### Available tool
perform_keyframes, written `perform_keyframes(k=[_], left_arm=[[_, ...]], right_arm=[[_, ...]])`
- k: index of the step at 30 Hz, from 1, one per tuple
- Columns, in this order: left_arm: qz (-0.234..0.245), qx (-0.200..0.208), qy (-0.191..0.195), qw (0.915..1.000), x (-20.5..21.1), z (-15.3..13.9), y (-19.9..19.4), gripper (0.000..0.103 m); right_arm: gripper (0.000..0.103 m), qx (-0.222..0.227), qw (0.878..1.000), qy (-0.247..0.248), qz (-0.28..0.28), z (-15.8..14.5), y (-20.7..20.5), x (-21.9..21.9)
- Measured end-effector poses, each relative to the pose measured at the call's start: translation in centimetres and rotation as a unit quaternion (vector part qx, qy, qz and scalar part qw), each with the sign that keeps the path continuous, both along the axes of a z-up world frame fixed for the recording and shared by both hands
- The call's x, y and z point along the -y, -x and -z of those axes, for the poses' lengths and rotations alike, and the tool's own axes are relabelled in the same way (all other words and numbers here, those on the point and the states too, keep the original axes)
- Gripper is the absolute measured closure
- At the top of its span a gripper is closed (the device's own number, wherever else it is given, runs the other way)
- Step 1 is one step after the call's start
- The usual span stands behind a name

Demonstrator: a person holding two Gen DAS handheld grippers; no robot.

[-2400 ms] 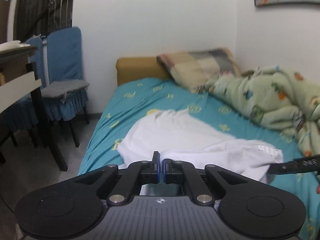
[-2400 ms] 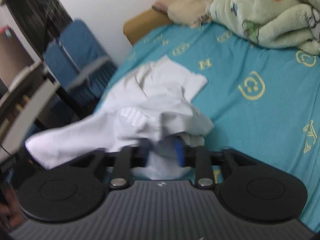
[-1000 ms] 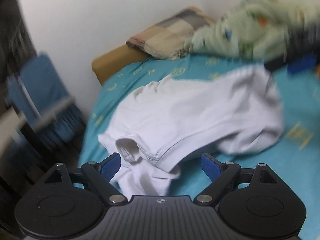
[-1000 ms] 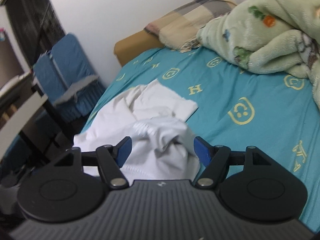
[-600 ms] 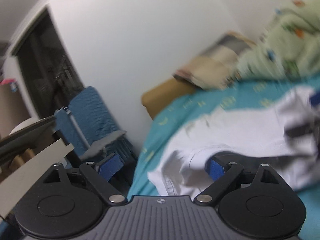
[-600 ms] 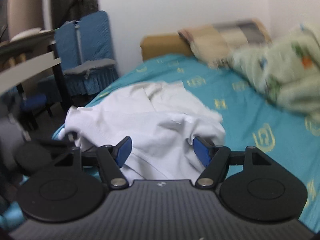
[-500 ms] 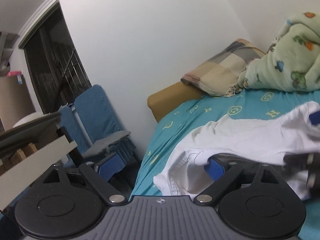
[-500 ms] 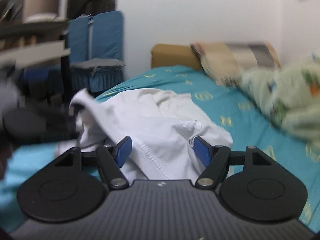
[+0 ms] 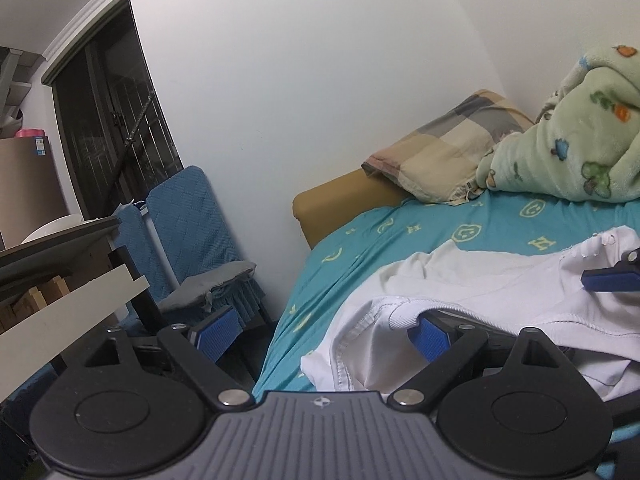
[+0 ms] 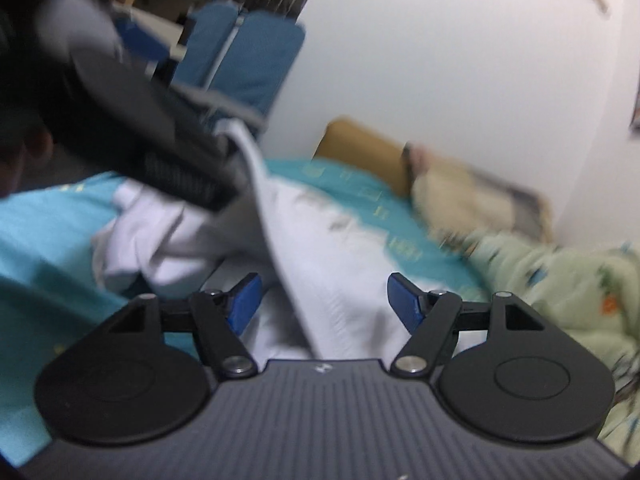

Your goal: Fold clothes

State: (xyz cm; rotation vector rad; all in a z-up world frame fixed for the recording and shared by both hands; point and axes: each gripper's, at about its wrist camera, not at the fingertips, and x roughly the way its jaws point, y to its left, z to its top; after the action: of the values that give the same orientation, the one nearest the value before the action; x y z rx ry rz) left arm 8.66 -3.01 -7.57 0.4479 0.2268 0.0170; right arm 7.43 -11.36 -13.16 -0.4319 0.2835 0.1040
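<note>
A white shirt (image 9: 500, 292) lies crumpled on the teal bed sheet (image 9: 400, 236) near the bed's left edge. My left gripper (image 9: 324, 334) is open. Its right finger (image 9: 432, 336) sits under a hemmed edge of the shirt, and its left finger hangs past the bedside. One blue pad of the right gripper (image 9: 608, 280) shows at the far right, over the shirt. In the blurred right wrist view, my right gripper (image 10: 324, 304) is open and low over the shirt (image 10: 340, 248). A ridge of cloth runs up between its fingers to the left gripper's tip (image 10: 224, 148).
A green printed blanket (image 9: 580, 140) and a checked pillow (image 9: 452, 144) lie at the head of the bed. Blue-covered chairs (image 9: 192, 216) and a dark table (image 9: 60, 240) stand close to the bed's left side. A barred dark doorway is behind them.
Both grippers were shut on the shirt 2.4 s ago and have since opened. The right gripper has swung in over the shirt. The left finger has stayed under the shirt's edge.
</note>
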Motion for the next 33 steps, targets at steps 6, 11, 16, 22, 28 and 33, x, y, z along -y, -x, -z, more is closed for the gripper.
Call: perform_keyframes(k=[6,11,16,22,28,33], left_arm=[[-0.01,-0.01,0.062,0.998,-0.8,-1.1,0.0,0.009],[-0.035,0.001,0.114,0.9929,-2.3,-2.8,0.0,0.01],[0.012,-0.03,0.136,0.9901,-2.5,-2.9,0.7,0.01],[0.172,-0.064,0.116,0.9762,0.4,-1.9,4.0,0.005],[0.206,-0.075,0.046,0.9746,7.0,0.4,4.7,0.005],[0.123,-0.026,0.018,0.9919,9.1,1.5,2.3,0.005]], right_arm=[[0.032,0.047,0.982,-0.144,0.116,-4.5,-0.6,4.6],[0.031,0.023,0.936,-0.279,0.212,-7.1,-0.3,9.5],[0.031,-0.028,0.923,-0.307,0.23,-5.1,-1.1,11.8],[0.032,-0.061,0.911,-0.374,0.164,-6.8,-1.3,13.3],[0.031,-0.089,0.887,-0.433,0.129,-7.3,-1.2,14.6],[0.031,-0.098,0.876,-0.455,0.128,-6.6,-1.6,15.8]])
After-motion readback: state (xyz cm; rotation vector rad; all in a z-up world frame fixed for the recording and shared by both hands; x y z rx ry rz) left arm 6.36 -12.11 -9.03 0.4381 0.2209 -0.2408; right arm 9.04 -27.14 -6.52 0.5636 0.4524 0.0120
